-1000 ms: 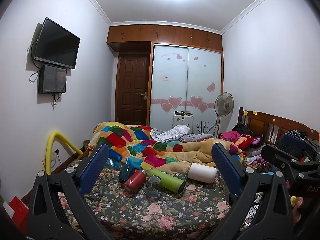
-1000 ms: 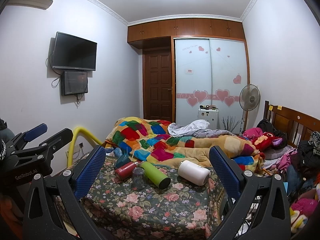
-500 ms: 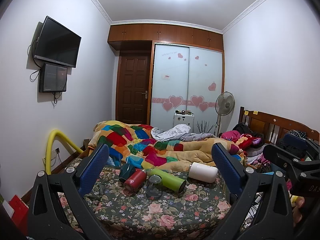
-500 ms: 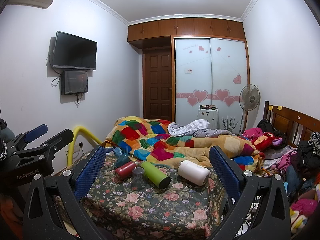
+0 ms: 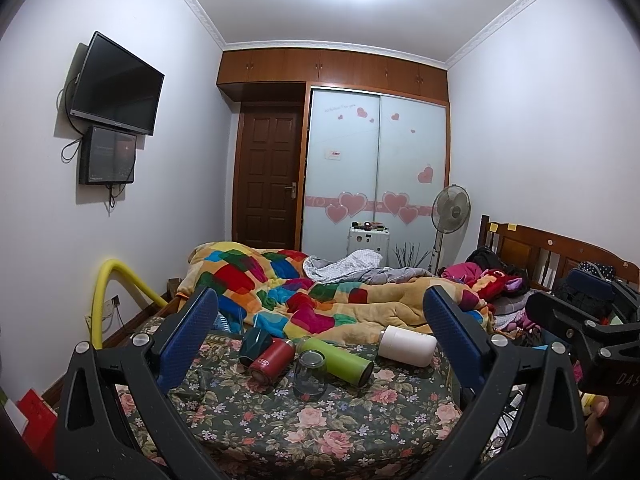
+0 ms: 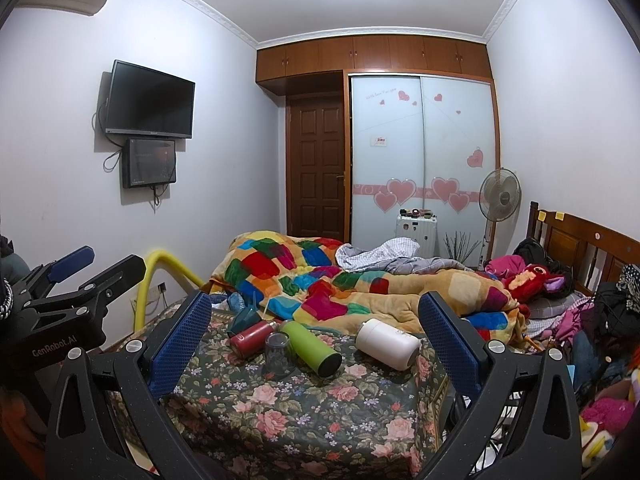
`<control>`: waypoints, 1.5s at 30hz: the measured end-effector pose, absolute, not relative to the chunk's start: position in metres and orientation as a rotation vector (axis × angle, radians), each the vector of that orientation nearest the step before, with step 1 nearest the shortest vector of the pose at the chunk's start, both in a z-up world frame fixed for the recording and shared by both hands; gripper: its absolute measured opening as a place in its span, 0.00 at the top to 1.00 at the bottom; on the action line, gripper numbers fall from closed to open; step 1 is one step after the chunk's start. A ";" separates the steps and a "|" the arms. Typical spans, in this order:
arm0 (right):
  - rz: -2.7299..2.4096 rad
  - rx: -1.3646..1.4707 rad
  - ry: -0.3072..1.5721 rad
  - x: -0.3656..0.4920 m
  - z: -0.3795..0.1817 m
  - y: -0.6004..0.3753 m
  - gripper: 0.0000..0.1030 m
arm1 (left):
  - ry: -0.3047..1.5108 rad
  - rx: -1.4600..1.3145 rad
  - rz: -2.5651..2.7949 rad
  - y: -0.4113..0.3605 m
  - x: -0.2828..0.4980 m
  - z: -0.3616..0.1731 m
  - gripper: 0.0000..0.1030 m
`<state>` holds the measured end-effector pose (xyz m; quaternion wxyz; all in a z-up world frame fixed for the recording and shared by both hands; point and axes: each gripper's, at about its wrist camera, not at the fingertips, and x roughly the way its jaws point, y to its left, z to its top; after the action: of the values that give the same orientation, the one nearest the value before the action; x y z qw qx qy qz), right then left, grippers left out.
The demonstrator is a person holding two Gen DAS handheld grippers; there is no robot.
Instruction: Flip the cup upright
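Note:
Several cups lie on the floral-cloth table [image 5: 320, 432] [image 6: 304, 420]. A clear glass cup [image 5: 309, 372] [image 6: 278, 354] stands mouth down at the middle. A green bottle [image 5: 336, 360] [image 6: 312, 346], a red bottle [image 5: 272, 362] [image 6: 250, 338], a dark teal cup [image 5: 254, 344] [image 6: 242, 318] and a white cup [image 5: 406, 346] [image 6: 386, 344] lie on their sides. My left gripper [image 5: 320, 320] is open and empty, short of the cups. My right gripper [image 6: 314, 316] is open and empty, also short of them.
A patchwork quilt [image 5: 320, 296] is heaped on the bed just behind the table. A yellow tube [image 5: 108, 288] arcs at the left. A wooden headboard [image 6: 588, 248] and piled clothes are at the right. A fan [image 6: 500, 196] stands by the wardrobe.
Both views have shifted very slightly; the cups have not moved and both grippers stay open.

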<state>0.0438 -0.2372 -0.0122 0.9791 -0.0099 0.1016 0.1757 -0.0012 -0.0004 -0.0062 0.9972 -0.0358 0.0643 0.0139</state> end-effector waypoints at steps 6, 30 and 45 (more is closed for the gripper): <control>0.355 -0.021 0.206 0.044 -0.013 -0.236 0.00 | 0.129 -0.071 0.031 0.000 -0.001 -0.006 0.00; 0.359 -0.042 0.327 0.090 -0.036 -0.231 0.00 | 0.234 -0.107 0.049 0.009 0.052 -0.031 0.00; 0.362 -0.189 0.670 0.232 -0.128 -0.192 0.00 | 0.515 -0.191 0.103 0.050 0.166 -0.118 0.00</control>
<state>0.2321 -0.1925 -0.1275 0.9240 -0.0921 0.3265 0.1764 0.1659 0.0496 -0.1176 0.9612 -0.0943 0.2544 0.0506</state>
